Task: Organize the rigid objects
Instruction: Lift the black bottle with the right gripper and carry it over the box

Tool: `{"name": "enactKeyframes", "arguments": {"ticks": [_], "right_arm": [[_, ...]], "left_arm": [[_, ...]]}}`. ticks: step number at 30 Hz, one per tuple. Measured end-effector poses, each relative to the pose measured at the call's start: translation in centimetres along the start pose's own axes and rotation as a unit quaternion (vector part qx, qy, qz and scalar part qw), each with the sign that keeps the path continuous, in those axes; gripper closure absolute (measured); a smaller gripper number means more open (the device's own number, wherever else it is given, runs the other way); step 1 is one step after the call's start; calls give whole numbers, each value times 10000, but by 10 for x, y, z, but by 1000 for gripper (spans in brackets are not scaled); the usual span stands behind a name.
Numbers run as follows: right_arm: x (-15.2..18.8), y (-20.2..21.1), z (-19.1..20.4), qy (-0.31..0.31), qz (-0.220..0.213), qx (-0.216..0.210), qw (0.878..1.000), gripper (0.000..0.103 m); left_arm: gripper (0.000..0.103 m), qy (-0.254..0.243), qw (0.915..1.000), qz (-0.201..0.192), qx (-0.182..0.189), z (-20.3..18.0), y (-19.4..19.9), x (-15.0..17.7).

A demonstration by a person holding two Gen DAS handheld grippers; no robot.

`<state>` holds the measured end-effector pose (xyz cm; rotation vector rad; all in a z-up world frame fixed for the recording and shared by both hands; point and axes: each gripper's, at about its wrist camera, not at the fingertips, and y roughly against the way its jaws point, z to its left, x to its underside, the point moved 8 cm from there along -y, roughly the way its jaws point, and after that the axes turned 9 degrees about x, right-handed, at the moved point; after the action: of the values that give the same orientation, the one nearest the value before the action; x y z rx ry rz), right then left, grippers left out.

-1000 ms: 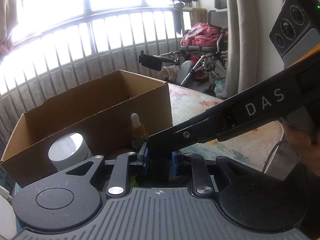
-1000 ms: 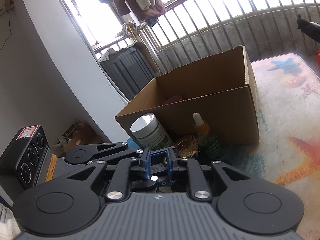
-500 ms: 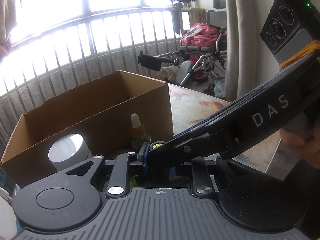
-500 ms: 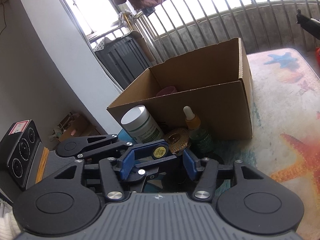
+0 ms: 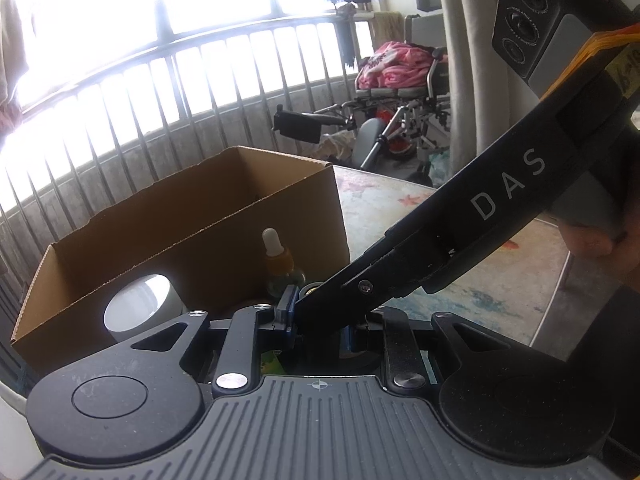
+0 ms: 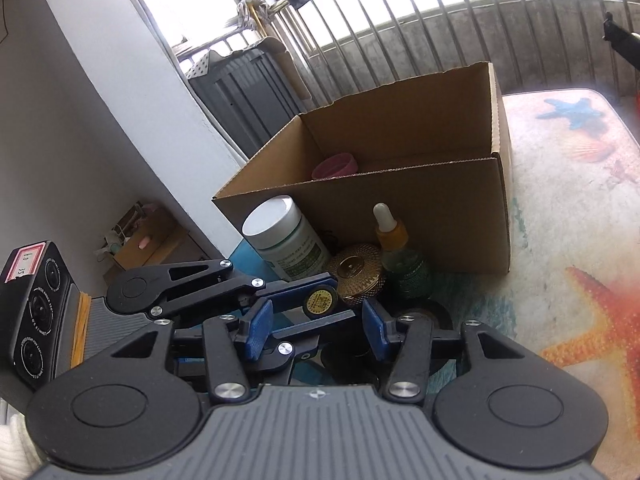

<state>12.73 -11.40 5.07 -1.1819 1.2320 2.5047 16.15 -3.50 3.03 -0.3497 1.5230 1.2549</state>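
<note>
An open cardboard box (image 6: 404,208) stands on the table with a pink cup (image 6: 334,166) inside. In front of it stand a white-lidded jar (image 6: 288,236), a gold round tin (image 6: 358,274) and a dropper bottle (image 6: 400,256). My right gripper (image 6: 316,330) is open, just above the left gripper's fingers (image 6: 296,288), which hold a small round yellow-labelled item (image 6: 319,300). In the left wrist view the right gripper's arm (image 5: 460,232) crosses the left gripper (image 5: 316,320). The box (image 5: 192,248), jar (image 5: 140,308) and dropper bottle (image 5: 280,264) stand beyond.
The table has a starfish-print cloth (image 6: 580,280). A white wall (image 6: 80,140) and a dark cabinet (image 6: 248,96) stand left of the box. Window railings (image 5: 160,100) run behind. A wheelchair with pink cloth (image 5: 396,92) stands at the far right.
My right gripper has opened and lifted slightly. The left gripper's fingers with the small round item now show between the right fingers.
</note>
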Motion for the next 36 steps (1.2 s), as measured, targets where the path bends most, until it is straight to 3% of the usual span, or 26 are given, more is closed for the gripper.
{"name": "enactKeyframes", "arguments": {"ticks": [4, 5, 8, 16, 19, 21, 22, 23, 25, 27, 28, 32, 36], "right_arm": [[1, 4, -1, -39, -27, 7, 10000, 57], [0, 6, -3, -84, -73, 78, 9999, 72], [-2, 7, -9, -165, -39, -66, 9998, 89], [-6, 5, -4, -175, 123, -123, 9997, 84], [-8, 2, -2, 91, 242, 11, 9997, 81], [-9, -2, -2, 181, 400, 114, 9990, 67], [-9, -5, -2, 213, 489, 134, 9985, 52], [-7, -8, -1, 268, 549, 170, 9980, 47], [-7, -9, 1, 379, 567, 209, 9975, 49], [-8, -9, 5, 478, 556, 60, 9973, 61], [-8, -9, 5, 522, 511, 197, 9971, 72], [-12, -6, 9, 661, 404, 326, 9965, 81], [-19, 1, 15, 753, 333, 329, 9961, 81]], "left_arm": [[82, -92, 10000, 28, -23, -1, 2, 1], [82, -76, 10000, 24, 9, -1, 3, 3], [82, -61, 10000, 22, 26, 0, 4, 4], [82, -71, 10000, 6, 20, -1, 1, 2], [82, -123, 9999, -3, 11, -2, 1, 2], [82, -131, 9999, -12, 7, -3, 0, 1], [82, -127, 9999, -6, 20, -3, -1, 0], [82, -131, 9999, 7, -3, -2, -2, 1], [82, -119, 9999, -9, -21, -1, -2, 1], [82, -55, 10000, -17, 8, 1, -1, 1], [82, -29, 10000, -9, 41, 1, -1, 1], [82, 179, 9996, -65, 197, 5, 2, -4], [82, 239, 9992, -164, 260, 10, 10, -17]]}}
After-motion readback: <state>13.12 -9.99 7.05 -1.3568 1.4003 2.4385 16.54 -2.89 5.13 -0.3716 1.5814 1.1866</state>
